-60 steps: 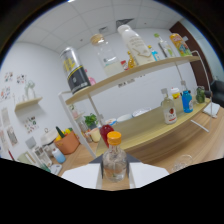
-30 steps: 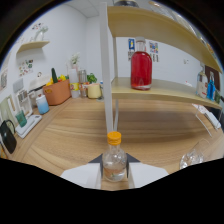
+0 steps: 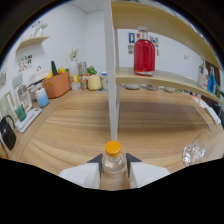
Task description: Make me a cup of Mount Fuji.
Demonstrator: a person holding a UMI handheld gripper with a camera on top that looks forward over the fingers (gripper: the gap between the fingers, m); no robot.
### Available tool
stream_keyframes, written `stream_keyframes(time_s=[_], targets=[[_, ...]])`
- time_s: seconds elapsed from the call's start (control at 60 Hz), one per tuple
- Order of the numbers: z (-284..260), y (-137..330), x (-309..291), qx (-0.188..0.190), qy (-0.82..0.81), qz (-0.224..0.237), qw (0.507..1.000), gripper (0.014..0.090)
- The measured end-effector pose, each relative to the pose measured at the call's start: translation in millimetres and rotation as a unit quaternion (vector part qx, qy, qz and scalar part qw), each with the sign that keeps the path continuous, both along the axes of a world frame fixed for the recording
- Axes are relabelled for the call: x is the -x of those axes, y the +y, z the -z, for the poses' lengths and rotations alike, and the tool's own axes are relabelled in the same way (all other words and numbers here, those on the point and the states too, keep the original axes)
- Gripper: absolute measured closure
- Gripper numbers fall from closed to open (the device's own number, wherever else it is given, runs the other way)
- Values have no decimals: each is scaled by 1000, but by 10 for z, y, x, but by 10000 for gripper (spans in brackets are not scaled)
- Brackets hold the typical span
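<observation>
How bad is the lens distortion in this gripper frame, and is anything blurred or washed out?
Gripper view: strong fisheye, the shelf bows and black vignette rings the frame; the red jar reads clearly; the clear glass on the wooden counter looks soft; the orange-capped bottle held in the gripper stays sharp.

Bottle held over the wooden counter

The gripper [image 3: 113, 169] clamps a clear orange-capped bottle [image 3: 113, 159]; a red jar [image 3: 144, 55] stands on the shelf [image 3: 160, 79] beyond.
</observation>
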State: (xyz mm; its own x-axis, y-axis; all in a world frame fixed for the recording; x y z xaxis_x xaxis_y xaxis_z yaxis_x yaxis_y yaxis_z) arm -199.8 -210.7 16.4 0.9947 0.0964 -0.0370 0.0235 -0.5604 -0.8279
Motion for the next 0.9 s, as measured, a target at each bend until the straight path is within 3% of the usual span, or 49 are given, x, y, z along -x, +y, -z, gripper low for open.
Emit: stream_keyframes(time_s=[0.117,0.183,0.2,0.233,0.5,0.617,0.75,0.9], targets=[[-130,-88,28,-5,8,-17,1000,487],[-252,-176,69,-6,18,-39,999,213],[-288,-198,65,-8,20,-43,999,180],[-375,-246,39,-13,21,-50,998,206],[-1054,-732,-810,-83,-14,-37,996,188],[-1033,-949,-1377,-79,-20,-3,997,190],[-915,-1120,-1996,-49,-29,38,998,185],[-1202,-945,-2496,-73,-31,58,995,184]])
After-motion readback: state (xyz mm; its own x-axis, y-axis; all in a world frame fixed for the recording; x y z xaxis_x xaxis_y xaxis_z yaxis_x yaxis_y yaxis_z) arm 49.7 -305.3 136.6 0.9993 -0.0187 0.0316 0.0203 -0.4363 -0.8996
